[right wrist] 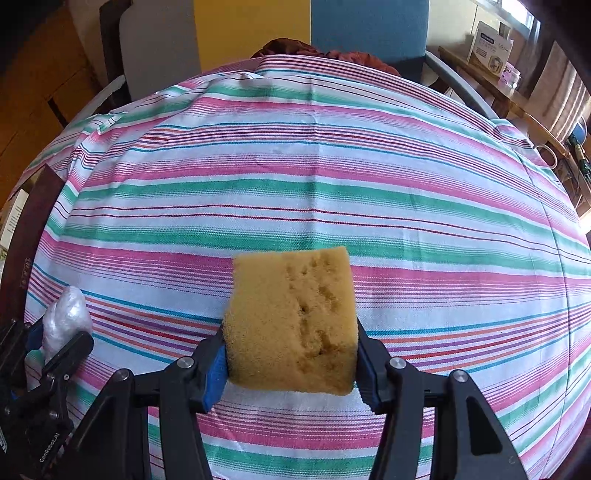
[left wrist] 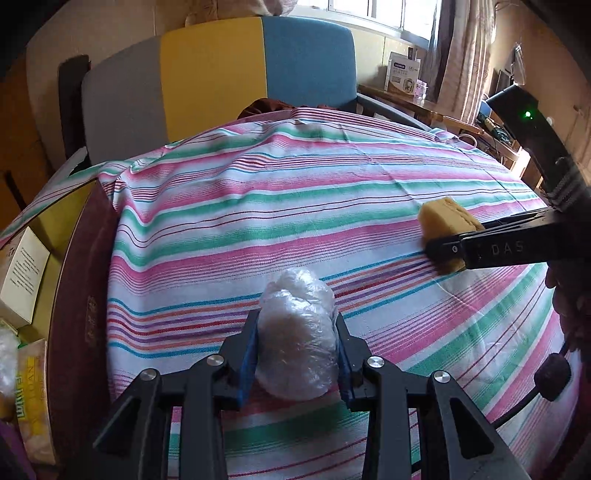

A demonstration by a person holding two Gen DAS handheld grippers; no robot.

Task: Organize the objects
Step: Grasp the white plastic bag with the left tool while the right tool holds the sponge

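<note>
**Both grippers loaded over the striped cloth**

My left gripper is clamped on the crinkly clear plastic-wrapped bundle, whose long axis runs forward along the fingers. My right gripper squeezes the porous yellow sponge block. Both hang above the soft pink-and-green striped tablecloth, the sponge to the bundle's right.

Both fisheye cameras ride on their grippers, close above the pink, green and white striped tablecloth, tilted down toward the grey, yellow and blue chair back at twelve o'clock (both views share cloth and chair).
</note>
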